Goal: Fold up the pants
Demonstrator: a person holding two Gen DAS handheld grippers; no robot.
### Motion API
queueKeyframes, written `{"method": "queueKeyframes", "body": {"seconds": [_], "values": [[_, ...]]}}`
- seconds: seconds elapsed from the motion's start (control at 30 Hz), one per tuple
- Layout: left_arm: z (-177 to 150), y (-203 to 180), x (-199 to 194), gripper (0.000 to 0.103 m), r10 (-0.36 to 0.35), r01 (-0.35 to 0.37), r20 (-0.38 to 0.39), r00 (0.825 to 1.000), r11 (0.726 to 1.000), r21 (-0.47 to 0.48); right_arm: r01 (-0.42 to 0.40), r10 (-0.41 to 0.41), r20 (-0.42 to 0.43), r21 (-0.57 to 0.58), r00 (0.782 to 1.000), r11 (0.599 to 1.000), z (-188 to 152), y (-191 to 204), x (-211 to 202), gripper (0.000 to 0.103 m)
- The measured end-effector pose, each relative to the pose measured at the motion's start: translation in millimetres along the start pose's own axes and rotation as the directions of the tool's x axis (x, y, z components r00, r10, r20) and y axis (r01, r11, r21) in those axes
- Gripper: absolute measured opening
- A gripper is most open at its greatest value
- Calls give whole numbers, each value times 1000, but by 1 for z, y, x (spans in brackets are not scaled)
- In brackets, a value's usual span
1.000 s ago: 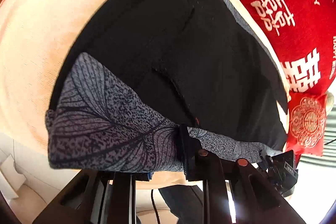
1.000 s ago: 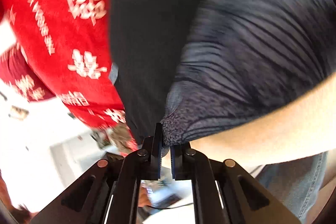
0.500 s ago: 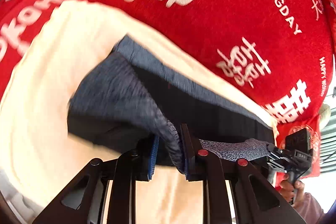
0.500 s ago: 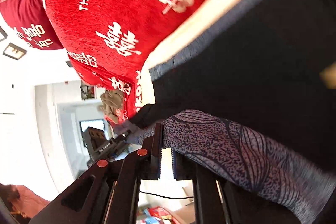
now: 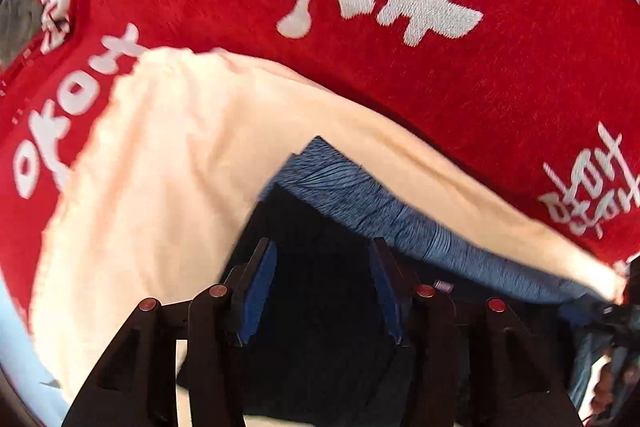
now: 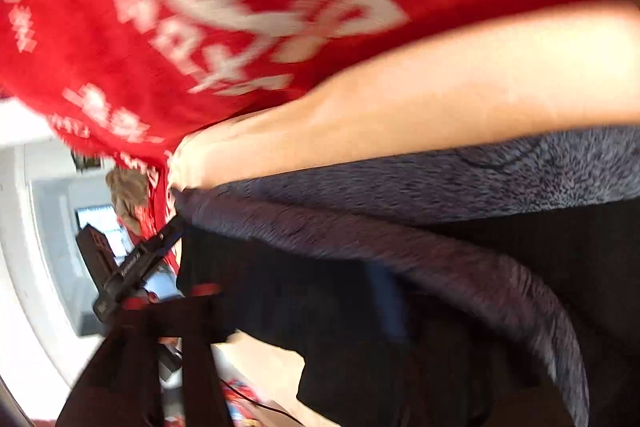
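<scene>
**Both tongs let go of the pants**

The dark pants with a grey-blue patterned band [image 5: 404, 215] lie folded on a cream blanket [image 5: 168, 163], right under the left tongs [image 5: 324, 291]; those jaws are opening, pads off the cloth; the right tongs [image 6: 280, 311], blurred, are opening too; a red cloth with white letters [image 5: 400, 67] lies beyond.

The soft black pants [image 5: 320, 339] carry a blue-grey heathered waistband [image 5: 384, 211] along their far edge; from the right wrist view the same garment [image 6: 400, 327] shows a grey speckled printed panel [image 6: 460, 183] with darker flecks. They lie on a pale cream fabric sheet [image 5: 168, 163], peach-tinted in the right view [image 6: 440, 115]. Beyond it spreads a bright red plush blanket [image 5: 480, 75] patterned with large white characters and small white lettering, blurred in the right view [image 6: 200, 27]. The left gripper's black fingers have blue pads [image 5: 260, 287] and small red pivot caps.
</scene>
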State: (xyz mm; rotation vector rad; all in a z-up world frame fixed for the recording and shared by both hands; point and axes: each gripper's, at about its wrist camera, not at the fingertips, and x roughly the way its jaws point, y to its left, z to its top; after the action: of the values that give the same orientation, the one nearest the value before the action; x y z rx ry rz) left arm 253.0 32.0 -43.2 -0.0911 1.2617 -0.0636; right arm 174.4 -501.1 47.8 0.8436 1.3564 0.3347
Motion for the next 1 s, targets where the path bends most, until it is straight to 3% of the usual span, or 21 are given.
{"method": "queueKeyframes", "body": {"seconds": [0.07, 0.1, 0.13, 0.2, 0.23, 0.27, 0.3, 0.33, 0.4, 0.47, 0.6, 0.73, 0.87, 1.0], "values": [[-10, -5, -8, 50, 13, -12, -18, 1000, 998, 68, 34, -31, 29, -125, 999, 992, -13, 30, -12, 72], [-15, -11, -5, 50, 17, -13, -36, 999, 995, 100, 40, -37, 24, -144, 999, 989, -16, 35, -11, 67], [-19, -21, 3, 50, 23, -16, -54, 998, 992, 127, 53, -54, -2, -161, 999, 986, -19, 40, -2, 47], [-24, -41, 27, 50, 37, -23, -89, 995, 988, 151, 124, -135, -48, -193, 990, 973, -19, 38, 23, 32], [-28, -53, 34, 53, 54, -40, -81, 995, 987, 158, 186, -201, -54, -216, 978, 959, -18, 36, 38, 32], [-27, -58, 40, 67, 84, -75, -51, 995, 983, 166, 219, -237, -48, -234, 970, 947, -15, 33, 47, 31], [-24, -63, 45, 74, 89, -86, -12, 996, 983, 163, 249, -265, -26, -258, 964, 933, -10, 31, 55, 31], [-19, -65, 50, 74, 93, -93, 4, 996, 984, 150, 263, -271, 7, -266, 963, 927, -4, 30, 55, 28], [-8, -64, 59, 74, 102, -101, 0, 995, 989, 112, 259, -250, 68, -252, 966, 932, 7, 26, 48, 28], [-2, -65, 58, 74, 106, -104, -13, 994, 990, 90, 293, -272, 123, -208, 954, 933, 17, 24, 39, 28], [-15, -84, 27, 74, 107, -102, -22, 994, 981, 164, 263, -242, 174, -112, 955, 958, 16, 11, 10, 32], [-50, -112, 4, 74, 69, -50, -57, 996, 958, 283, 216, -194, 196, -99, 961, 971, -20, -7, -38, 48], [-93, -142, -12, 74, 3, 45, -129, 992, 928, 371, 207, -194, 202, -41, 960, 978, -72, -26, -80, 48], [-140, -183, -27, 74, -92, 184, -220, 971, 877, 443, 255, -269, 232, 88, 935, 963, -148, -52, -123, 48]]}}
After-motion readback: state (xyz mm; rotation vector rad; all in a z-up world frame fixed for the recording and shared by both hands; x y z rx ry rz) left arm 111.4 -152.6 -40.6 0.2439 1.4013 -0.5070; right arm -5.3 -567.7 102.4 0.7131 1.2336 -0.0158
